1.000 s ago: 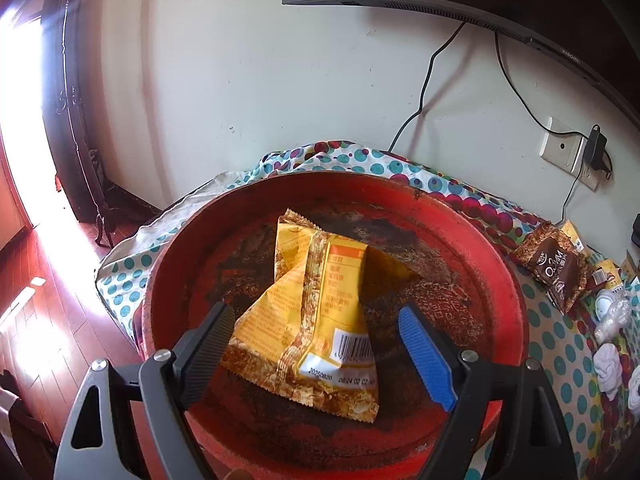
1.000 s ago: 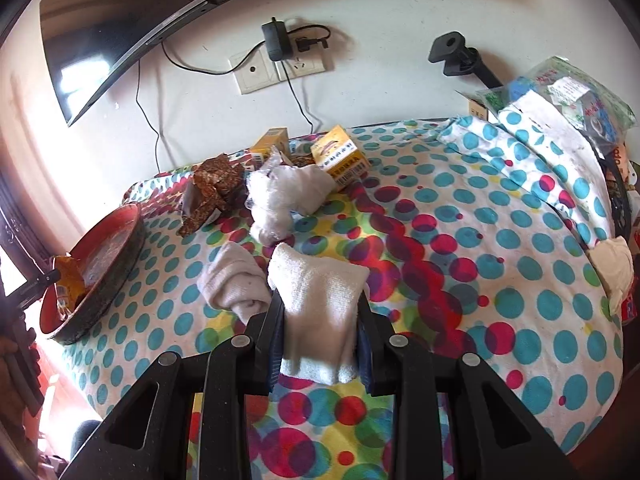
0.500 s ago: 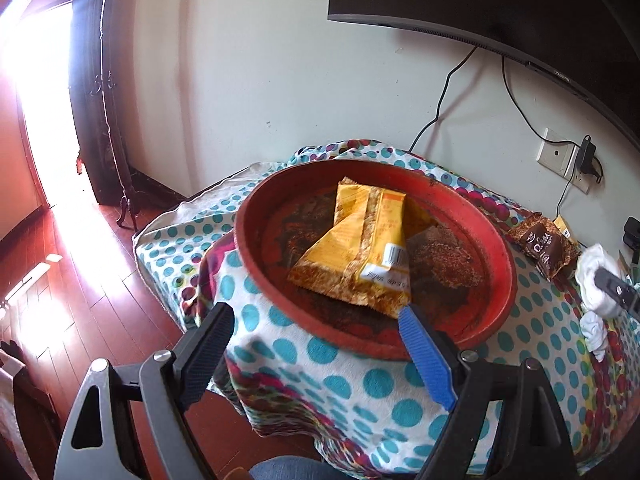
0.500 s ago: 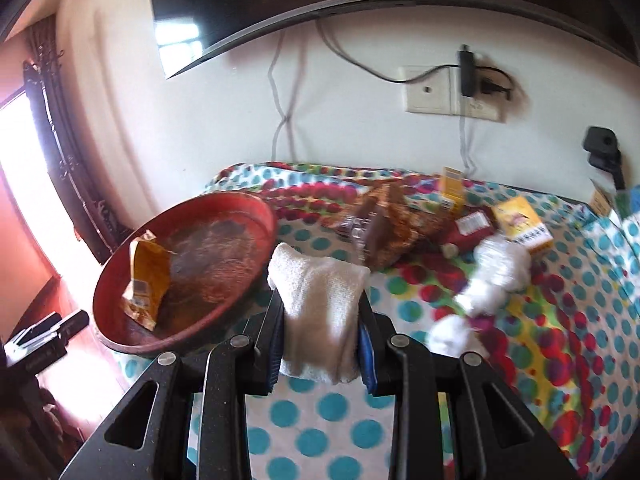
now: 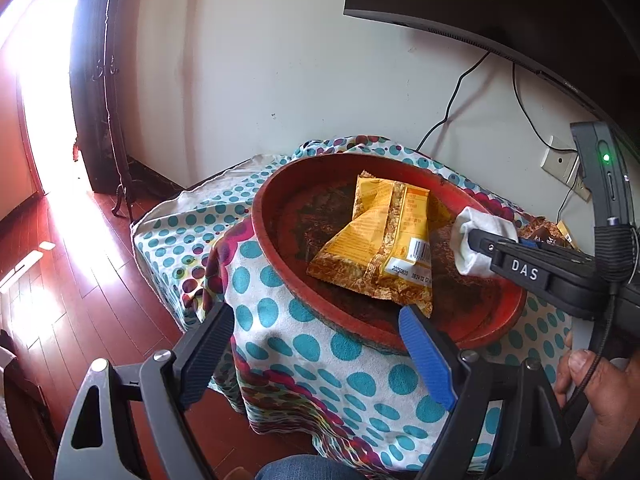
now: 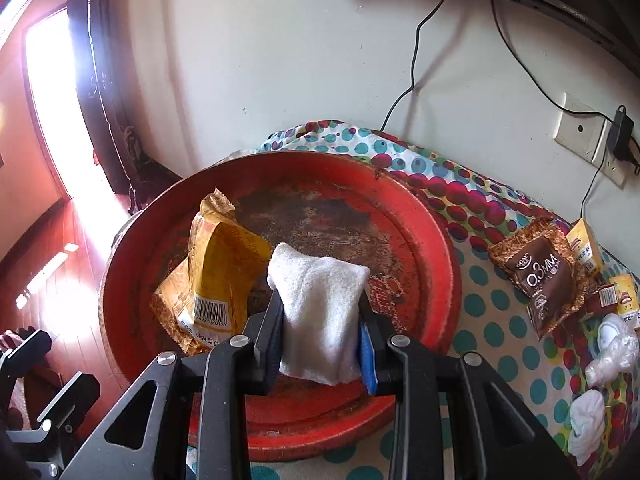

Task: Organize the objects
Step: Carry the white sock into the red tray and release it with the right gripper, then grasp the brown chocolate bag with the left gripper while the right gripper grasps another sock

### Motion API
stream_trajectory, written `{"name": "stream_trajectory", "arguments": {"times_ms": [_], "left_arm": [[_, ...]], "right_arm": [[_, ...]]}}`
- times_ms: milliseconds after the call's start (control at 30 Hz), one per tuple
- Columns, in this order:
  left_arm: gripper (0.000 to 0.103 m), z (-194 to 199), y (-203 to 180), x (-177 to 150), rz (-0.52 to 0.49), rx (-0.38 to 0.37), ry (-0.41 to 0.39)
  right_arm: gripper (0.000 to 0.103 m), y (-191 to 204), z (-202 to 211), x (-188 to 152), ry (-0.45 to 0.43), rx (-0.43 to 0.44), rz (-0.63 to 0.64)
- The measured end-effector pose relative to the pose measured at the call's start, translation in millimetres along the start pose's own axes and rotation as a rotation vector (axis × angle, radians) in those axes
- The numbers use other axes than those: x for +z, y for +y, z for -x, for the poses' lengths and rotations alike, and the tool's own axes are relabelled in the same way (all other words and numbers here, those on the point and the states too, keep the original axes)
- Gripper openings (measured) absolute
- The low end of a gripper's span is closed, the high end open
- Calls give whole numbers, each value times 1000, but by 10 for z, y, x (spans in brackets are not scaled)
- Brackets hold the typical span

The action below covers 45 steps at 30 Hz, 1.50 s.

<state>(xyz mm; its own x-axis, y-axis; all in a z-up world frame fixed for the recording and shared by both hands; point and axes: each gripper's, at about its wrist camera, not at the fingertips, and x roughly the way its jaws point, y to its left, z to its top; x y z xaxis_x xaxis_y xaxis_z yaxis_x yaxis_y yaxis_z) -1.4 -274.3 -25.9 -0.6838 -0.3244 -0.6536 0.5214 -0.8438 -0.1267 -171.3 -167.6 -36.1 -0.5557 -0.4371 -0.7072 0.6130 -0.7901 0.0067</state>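
Observation:
My right gripper is shut on a folded white towel and holds it above the round red tray. In the left wrist view that towel and the right gripper reach in from the right over the tray. A yellow snack packet lies in the tray's left half; the left wrist view shows the packet at the tray's middle. My left gripper is open and empty, back from the tray's near rim, over the hanging polka-dot cloth.
A brown snack pouch, small yellow boxes, a crumpled plastic bag and a white rolled cloth lie on the dotted cloth to the tray's right. Behind are the wall, a socket and a screen. A hand holds the right gripper.
My right gripper has carried the towel leftward from the table's middle to above the tray. My left gripper has backed away from the tray, leaving the yellow packet in it.

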Motion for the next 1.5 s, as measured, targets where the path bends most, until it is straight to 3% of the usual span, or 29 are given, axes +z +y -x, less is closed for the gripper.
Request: {"name": "stream_trajectory", "arguments": {"times_ms": [233,333,400,467,533,633,767,967,1067,1267,1500], "left_arm": [[87,-6,-22,14,-6,-6,-6],[87,-10,-55,4,-20,-5,-11],[87,-11,-66,-1,-24,-5,-11],[87,12,-84,2,-30,-8,-31],[87,48,-99,7,-34,-17,-53],[87,76,-160,0,-54,-54,-70],[87,121,-354,-54,-120,-101,-86],[87,249,-796,-183,-200,-234,-104],[87,238,-1112,-271,-240,-293,-80],[87,93,-1900,-350,-347,-373,-36],[87,-154,-2636,-234,-437,-402,-13]], "right_arm": [[32,67,-198,-18,44,7,0],[44,77,-213,-21,43,15,-6],[64,57,-122,3,5,0,-6],[76,-43,80,57,-64,-3,-26],[78,-197,337,107,-127,-12,-45],[90,-540,686,56,-194,-48,-80],[91,-1149,974,-242,-198,-139,-153],[91,-2123,1221,-959,-170,-270,-300],[91,-2455,1303,-1264,-150,-281,-356],[91,-2699,1379,-1587,-143,-270,-396],[91,-2736,1373,-1698,-164,-211,-419]]}}
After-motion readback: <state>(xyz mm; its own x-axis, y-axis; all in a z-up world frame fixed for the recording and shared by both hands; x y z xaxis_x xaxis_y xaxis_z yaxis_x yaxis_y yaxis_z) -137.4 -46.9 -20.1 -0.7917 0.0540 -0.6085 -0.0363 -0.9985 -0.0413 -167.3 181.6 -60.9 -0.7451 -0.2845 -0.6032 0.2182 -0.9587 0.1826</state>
